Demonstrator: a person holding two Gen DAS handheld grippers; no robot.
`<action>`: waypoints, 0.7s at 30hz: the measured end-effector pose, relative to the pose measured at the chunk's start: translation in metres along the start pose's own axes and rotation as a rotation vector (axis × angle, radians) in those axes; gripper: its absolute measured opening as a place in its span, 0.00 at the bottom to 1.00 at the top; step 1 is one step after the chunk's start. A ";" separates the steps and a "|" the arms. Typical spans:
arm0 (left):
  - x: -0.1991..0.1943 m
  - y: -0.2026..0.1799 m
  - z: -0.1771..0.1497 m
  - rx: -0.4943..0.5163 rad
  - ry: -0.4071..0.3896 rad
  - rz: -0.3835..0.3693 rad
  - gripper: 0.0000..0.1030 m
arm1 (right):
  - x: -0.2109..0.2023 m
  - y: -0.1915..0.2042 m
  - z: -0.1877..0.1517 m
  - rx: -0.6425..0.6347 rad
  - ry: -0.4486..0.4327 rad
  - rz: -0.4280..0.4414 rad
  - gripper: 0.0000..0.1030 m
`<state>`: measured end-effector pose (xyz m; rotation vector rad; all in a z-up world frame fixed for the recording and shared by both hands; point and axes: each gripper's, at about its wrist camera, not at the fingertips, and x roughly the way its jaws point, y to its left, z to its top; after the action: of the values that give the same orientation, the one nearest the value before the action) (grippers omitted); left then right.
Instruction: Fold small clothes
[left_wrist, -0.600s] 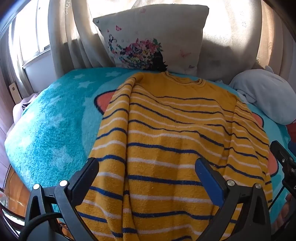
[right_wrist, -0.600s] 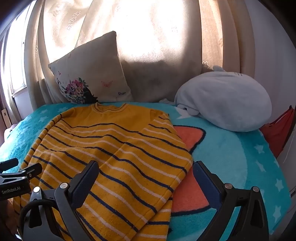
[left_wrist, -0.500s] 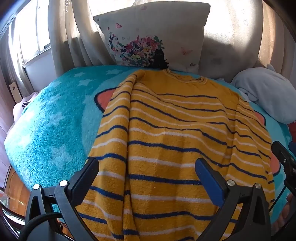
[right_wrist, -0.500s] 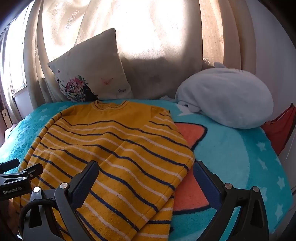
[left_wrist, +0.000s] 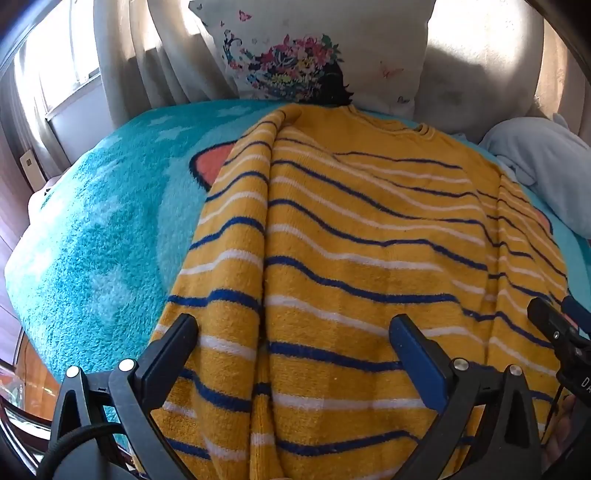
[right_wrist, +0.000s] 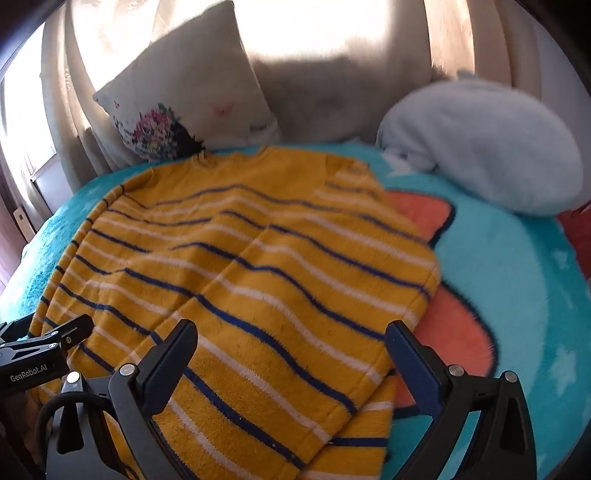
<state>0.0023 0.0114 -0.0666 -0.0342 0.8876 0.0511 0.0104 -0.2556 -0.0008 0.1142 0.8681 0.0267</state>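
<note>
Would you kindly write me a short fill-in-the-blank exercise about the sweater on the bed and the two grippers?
1. The yellow sweater has dark blue and ____ stripes.
2. It lies on a ____ fleece blanket with stars.
3. The left gripper and the right gripper both have their jaws ____, with nothing held.
4. Behind the sweater's collar, a pillow printed with ____ leans against the curtain.

Missing words: white; turquoise; open; flowers
</note>
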 end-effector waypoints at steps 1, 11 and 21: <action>0.000 0.000 -0.004 0.002 -0.003 0.005 1.00 | 0.001 -0.001 -0.002 0.012 0.015 0.009 1.00; 0.000 0.007 -0.018 0.035 0.008 0.016 1.00 | 0.016 0.009 -0.002 -0.044 0.093 -0.017 1.00; -0.019 0.014 -0.032 0.080 0.024 -0.018 1.00 | 0.020 0.006 0.003 -0.087 0.165 0.025 1.00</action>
<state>-0.0355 0.0227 -0.0718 0.0318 0.9129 -0.0017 0.0262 -0.2485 -0.0134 0.0416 1.0292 0.0987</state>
